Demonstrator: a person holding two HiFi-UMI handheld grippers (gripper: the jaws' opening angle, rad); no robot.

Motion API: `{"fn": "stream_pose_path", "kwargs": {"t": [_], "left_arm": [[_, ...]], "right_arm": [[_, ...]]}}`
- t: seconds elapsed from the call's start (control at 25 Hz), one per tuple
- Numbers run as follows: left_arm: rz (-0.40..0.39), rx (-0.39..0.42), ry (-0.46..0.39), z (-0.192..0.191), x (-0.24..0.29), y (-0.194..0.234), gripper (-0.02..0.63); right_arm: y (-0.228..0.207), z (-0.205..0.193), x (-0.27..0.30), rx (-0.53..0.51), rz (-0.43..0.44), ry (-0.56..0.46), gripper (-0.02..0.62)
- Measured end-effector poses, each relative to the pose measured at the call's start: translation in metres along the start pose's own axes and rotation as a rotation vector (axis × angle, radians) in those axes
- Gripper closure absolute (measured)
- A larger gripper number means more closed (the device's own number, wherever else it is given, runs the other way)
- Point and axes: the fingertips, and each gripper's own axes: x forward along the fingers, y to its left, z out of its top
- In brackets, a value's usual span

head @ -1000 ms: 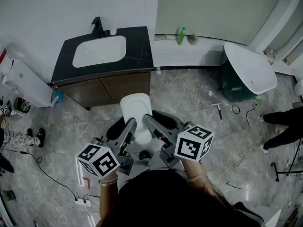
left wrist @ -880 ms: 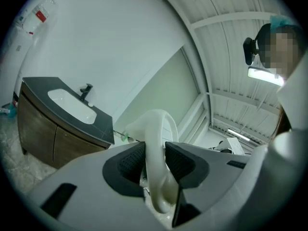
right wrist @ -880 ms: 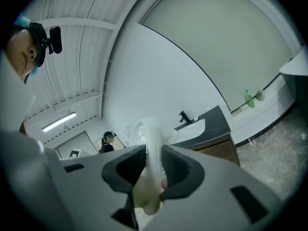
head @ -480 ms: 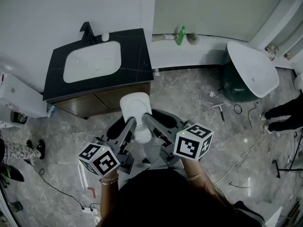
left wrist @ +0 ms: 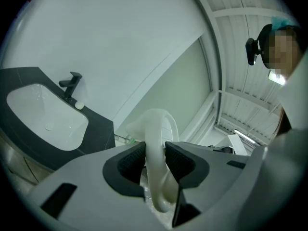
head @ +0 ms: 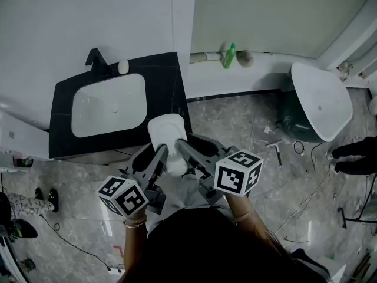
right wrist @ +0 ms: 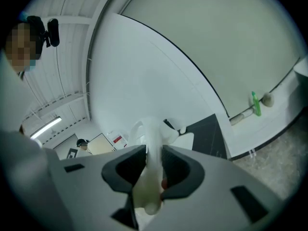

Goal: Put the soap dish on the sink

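Observation:
I hold a white soap dish (head: 168, 133) in the air with both grippers, just off the front right corner of the black counter (head: 165, 81). My left gripper (head: 163, 155) is shut on the dish's near left edge, and the dish (left wrist: 155, 148) stands on edge between its pads. My right gripper (head: 180, 148) is shut on the near right edge of the soap dish (right wrist: 151, 170). The white sink basin (head: 109, 105) is set in the counter, with a black tap (head: 94, 59) at the back. In the left gripper view the sink basin (left wrist: 41, 114) lies to the left.
A small white round object (head: 123, 67) sits by the tap. A green bottle (head: 228, 55) lies on a ledge at the back wall. A white basin (head: 321, 99) leans on a dark green bin at right. Cables and small tools litter the marble floor (head: 247, 122). A person's shoe (head: 353, 149) shows at the far right.
Both grippers and the dish have closed in on the vanity: the counter's front right corner, a clear gap away a second ago, now sits right by the dish. The grip is unchanged.

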Motion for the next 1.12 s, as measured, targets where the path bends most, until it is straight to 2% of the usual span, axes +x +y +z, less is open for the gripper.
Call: {"fn": "stream_pose_path", "kwargs": {"t": [0.28,0.6,0.88,1.12], "left_arm": [[0.024,-0.019,0.052,0.021,0.064,0.049,0.479],[0.025,-0.074,0.145,0.024,0.109,0.119,0.479],[0.067,-0.16,0.225,0.009,0.131,0.191,0.479],[0.105,-0.203,0.336,-0.018,0.151,0.242,0.477]], "right_arm": [[-0.057,0.033,0.052,-0.015,-0.044,0.083,0.486],[-0.109,0.031,0.114,0.032,-0.131,0.143,0.486],[-0.152,0.007,0.172,0.061,-0.192,0.22,0.486],[-0.191,-0.022,0.207,0.078,-0.239,0.3,0.486]]}}
